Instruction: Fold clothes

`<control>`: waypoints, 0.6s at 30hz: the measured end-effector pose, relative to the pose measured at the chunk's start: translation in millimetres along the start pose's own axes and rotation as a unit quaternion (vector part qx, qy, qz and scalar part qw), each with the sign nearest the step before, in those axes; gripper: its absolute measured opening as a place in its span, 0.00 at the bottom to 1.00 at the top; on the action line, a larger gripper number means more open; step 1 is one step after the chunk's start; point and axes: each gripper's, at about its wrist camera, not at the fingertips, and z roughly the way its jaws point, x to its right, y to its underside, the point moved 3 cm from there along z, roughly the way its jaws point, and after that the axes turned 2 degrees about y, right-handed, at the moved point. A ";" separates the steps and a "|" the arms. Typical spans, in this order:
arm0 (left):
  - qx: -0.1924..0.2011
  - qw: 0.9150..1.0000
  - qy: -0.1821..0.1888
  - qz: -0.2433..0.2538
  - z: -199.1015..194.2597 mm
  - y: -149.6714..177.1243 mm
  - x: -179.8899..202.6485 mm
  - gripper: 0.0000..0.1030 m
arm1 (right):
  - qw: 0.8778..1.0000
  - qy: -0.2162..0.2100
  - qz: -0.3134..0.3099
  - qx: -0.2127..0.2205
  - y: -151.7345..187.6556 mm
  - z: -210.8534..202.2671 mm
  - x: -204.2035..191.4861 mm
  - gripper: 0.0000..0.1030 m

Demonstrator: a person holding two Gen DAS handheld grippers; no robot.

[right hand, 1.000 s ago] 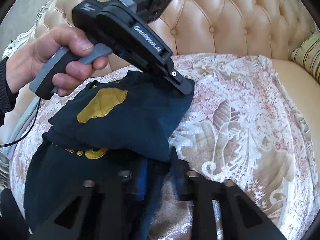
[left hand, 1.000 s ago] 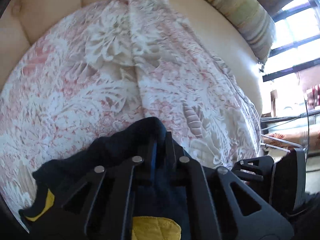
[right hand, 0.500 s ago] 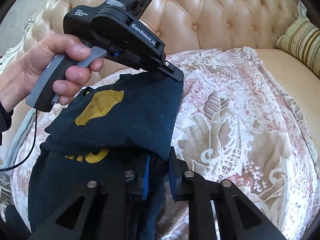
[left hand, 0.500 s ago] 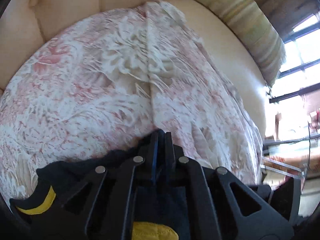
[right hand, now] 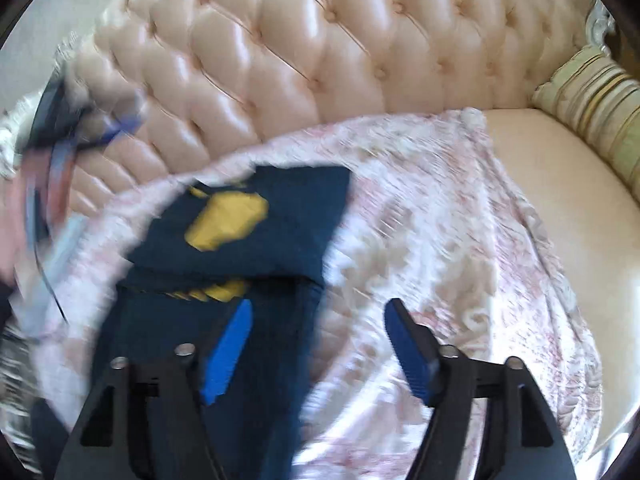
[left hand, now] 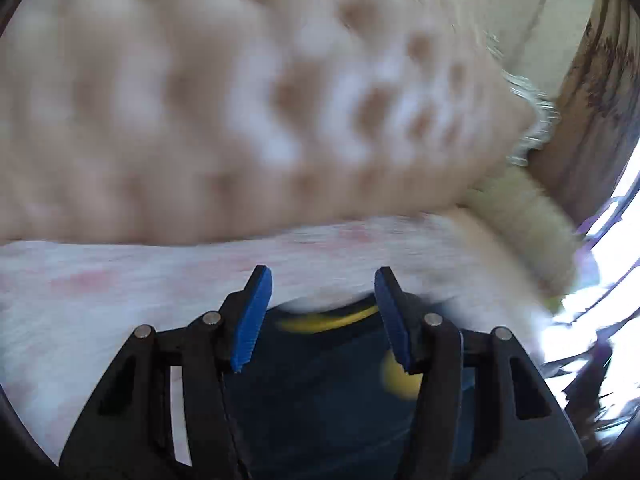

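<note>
A dark navy garment (right hand: 256, 248) with yellow patches lies folded over on a pink-and-white floral cover (right hand: 440, 240) on the sofa seat. My right gripper (right hand: 318, 344) hangs above its near edge, jaws opening, nothing between the blue pads. In the left wrist view, which is blurred, my left gripper (left hand: 322, 312) is also opening, and the navy garment (left hand: 320, 380) lies below and behind its blue pads, free of them. The left gripper shows as a dark blur (right hand: 60, 128) at the far left of the right wrist view, held by a hand.
A tufted beige sofa back (right hand: 300, 60) rises behind the cover. A striped green-and-cream cushion (right hand: 592, 104) sits at the right end on the bare cream seat (right hand: 560, 184). A bright window (left hand: 616, 280) is at the right edge of the left wrist view.
Both grippers let go of the navy garment and spread their jaws. Both lifted away; the left one swung up toward the sofa back, and the folded-over part now lies flat on the cover.
</note>
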 end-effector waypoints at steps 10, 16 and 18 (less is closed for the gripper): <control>-0.060 0.991 -0.085 0.085 -10.0 155.1 6.5 0.44 | 0.991 -0.095 -0.078 -0.058 -94.4 84.2 -145.2 0.73; -0.137 0.985 -0.075 0.072 36.1 148.3 1.0 0.44 | 0.978 -0.130 -0.095 -0.130 -115.7 144.7 -205.6 0.73; -0.146 0.984 -0.069 0.073 45.9 148.0 -2.9 0.39 | 0.975 -0.126 -0.111 -0.146 -117.6 160.5 -219.8 0.73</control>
